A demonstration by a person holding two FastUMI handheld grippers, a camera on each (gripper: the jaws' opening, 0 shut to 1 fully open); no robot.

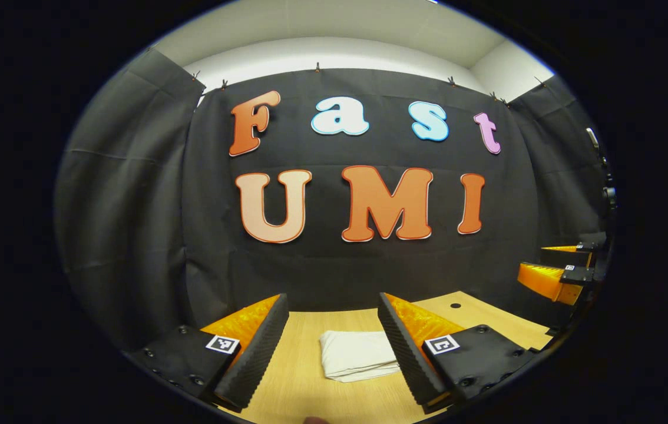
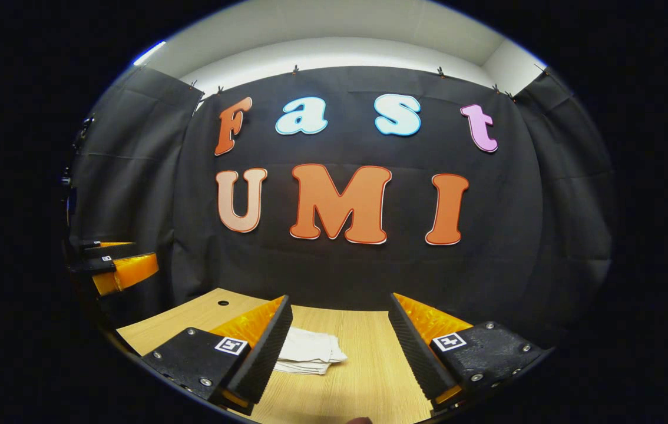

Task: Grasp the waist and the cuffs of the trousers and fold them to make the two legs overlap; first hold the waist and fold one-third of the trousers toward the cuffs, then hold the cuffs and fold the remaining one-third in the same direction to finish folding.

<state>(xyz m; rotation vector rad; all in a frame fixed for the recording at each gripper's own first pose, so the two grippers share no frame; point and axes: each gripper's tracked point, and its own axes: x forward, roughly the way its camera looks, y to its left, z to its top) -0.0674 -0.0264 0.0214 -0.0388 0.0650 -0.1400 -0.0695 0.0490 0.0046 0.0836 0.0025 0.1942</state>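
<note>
Evidently soft, light and limp, the white trousers (image 1: 357,355) lie in a compact folded bundle on the wooden table (image 1: 304,388). The left gripper (image 1: 334,347) and right gripper (image 2: 340,347) hover spread, empty; any regrasp should pinch the layered edge.

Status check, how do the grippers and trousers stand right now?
Left gripper open, right gripper open, both raised. Trousers folded on table. Nothing in the way.
</note>
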